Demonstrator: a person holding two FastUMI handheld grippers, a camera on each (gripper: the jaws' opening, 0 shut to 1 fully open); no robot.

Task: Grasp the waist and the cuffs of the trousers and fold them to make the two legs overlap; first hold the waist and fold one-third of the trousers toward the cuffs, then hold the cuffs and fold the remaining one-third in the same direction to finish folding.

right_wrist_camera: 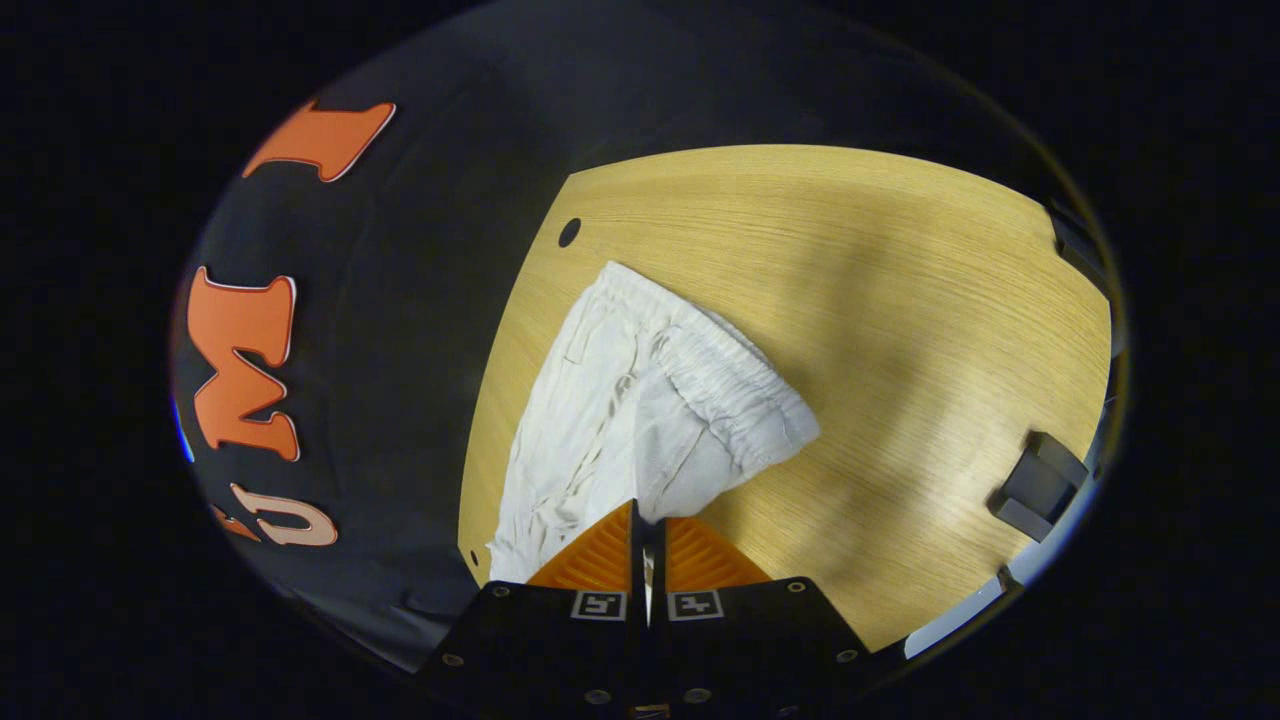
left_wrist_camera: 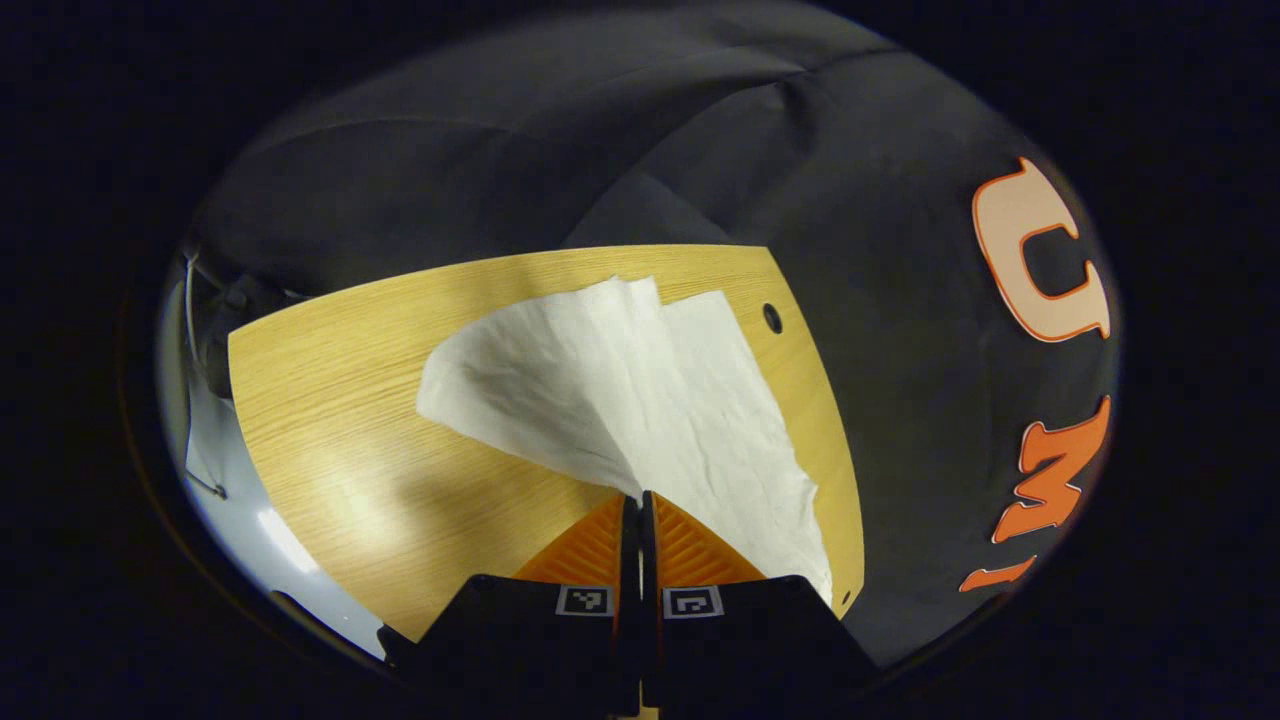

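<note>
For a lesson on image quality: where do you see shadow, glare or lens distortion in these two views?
Left gripper view: the fisheye bends the table edges into curves; the trousers cast a soft shadow toward the left gripper; a pale glare patch lies at lower left. Right gripper view: a broad soft shadow crosses the table right of the trousers; edges curve likewise.

Recording booth: black cloth wall [left_wrist_camera: 860, 330], wooden table [right_wrist_camera: 850, 260].

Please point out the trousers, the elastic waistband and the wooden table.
trousers [left_wrist_camera: 640, 400]: left gripper view, on the white cloth of the legs.
elastic waistband [right_wrist_camera: 735, 385]: right gripper view, on its gathered band.
wooden table [right_wrist_camera: 850, 250]: right gripper view, on its bare top.
</note>
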